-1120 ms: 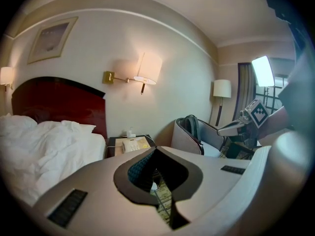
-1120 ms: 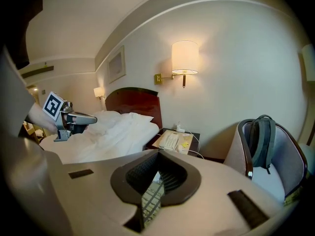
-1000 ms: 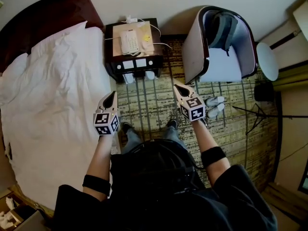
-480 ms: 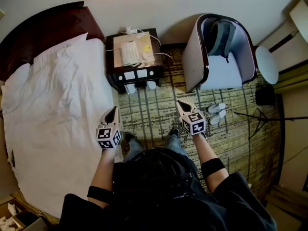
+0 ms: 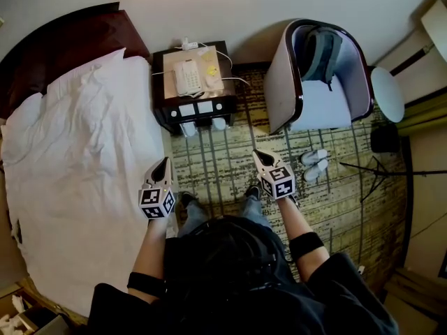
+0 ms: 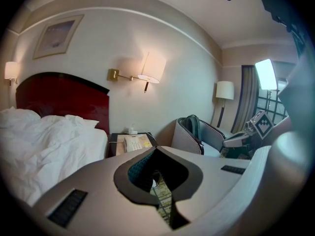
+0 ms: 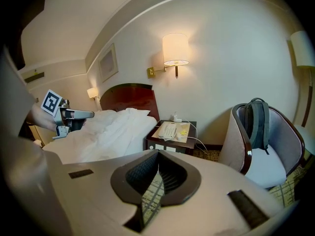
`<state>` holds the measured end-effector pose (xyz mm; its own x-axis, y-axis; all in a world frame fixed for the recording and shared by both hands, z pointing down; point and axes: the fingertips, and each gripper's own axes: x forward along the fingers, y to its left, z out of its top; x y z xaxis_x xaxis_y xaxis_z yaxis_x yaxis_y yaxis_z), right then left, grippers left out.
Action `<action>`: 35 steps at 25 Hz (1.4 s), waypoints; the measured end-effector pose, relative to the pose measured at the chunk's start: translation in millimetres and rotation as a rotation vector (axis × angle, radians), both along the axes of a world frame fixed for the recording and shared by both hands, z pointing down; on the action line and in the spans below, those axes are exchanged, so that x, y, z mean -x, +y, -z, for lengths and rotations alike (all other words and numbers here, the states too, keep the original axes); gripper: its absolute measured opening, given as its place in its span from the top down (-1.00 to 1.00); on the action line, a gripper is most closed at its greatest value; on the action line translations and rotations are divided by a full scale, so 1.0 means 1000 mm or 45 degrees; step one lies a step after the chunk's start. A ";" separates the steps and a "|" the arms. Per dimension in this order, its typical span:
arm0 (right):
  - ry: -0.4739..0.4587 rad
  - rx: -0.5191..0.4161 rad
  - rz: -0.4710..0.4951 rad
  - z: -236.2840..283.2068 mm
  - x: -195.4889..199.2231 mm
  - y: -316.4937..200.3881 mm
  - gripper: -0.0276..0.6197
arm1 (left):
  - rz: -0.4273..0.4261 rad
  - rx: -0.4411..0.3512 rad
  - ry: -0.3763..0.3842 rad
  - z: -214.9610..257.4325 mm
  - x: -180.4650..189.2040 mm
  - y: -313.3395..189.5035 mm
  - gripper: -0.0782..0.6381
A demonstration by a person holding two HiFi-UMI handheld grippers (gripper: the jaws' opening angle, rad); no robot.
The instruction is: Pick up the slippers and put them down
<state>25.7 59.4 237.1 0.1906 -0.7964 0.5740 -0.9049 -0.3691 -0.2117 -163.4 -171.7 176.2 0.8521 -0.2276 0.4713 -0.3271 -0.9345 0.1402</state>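
Standing at the lower centre of the head view, a person holds two tools out over the patterned carpet (image 5: 223,155).

Left gripper (image 5: 164,161): lower left of centre, just beside the edge of the bed (image 5: 77,152), tip toward the top of the frame. Its own view shows the fingers closed together, with nothing between them.

Right gripper (image 5: 257,154): just right of centre, tip toward the upper left. Its own view shows the fingers closed together and empty.

Slippers (image 5: 313,164): a white pair lying side by side on the carpet, right of centre, near the right gripper but not touching it. They lie below the front of the armchair (image 5: 314,110) and well apart from the left gripper.

Other items noted: a grey backpack (image 5: 323,51) sits upright in the armchair. A dark nightstand (image 5: 195,107) at upper centre carries a white telephone (image 5: 187,77). Two pale items under the nightstand cannot be identified.
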 end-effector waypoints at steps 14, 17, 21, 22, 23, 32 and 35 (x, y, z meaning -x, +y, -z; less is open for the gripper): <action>-0.196 0.023 0.081 -0.053 0.016 -0.046 0.74 | -0.035 -0.014 -0.060 -0.023 -0.004 -0.010 0.78; -0.299 0.027 0.099 -0.084 0.023 -0.070 0.49 | -0.052 -0.012 -0.082 -0.044 -0.006 -0.015 0.78; -0.444 0.024 0.094 -0.140 0.030 -0.106 0.20 | -0.060 -0.007 -0.104 -0.090 -0.014 -0.026 0.78; -0.468 0.027 0.096 -0.157 0.029 -0.115 0.18 | -0.053 0.000 -0.102 -0.104 -0.018 -0.028 0.78; -0.486 0.031 0.096 -0.177 0.029 -0.125 0.10 | -0.047 0.011 -0.100 -0.121 -0.022 -0.030 0.78; -0.601 0.094 0.110 -0.392 0.032 -0.200 -0.27 | -0.014 0.081 -0.109 -0.313 -0.053 -0.036 0.78; -0.663 0.090 0.095 -0.463 0.032 -0.225 -0.37 | -0.028 0.070 -0.107 -0.383 -0.056 -0.049 0.78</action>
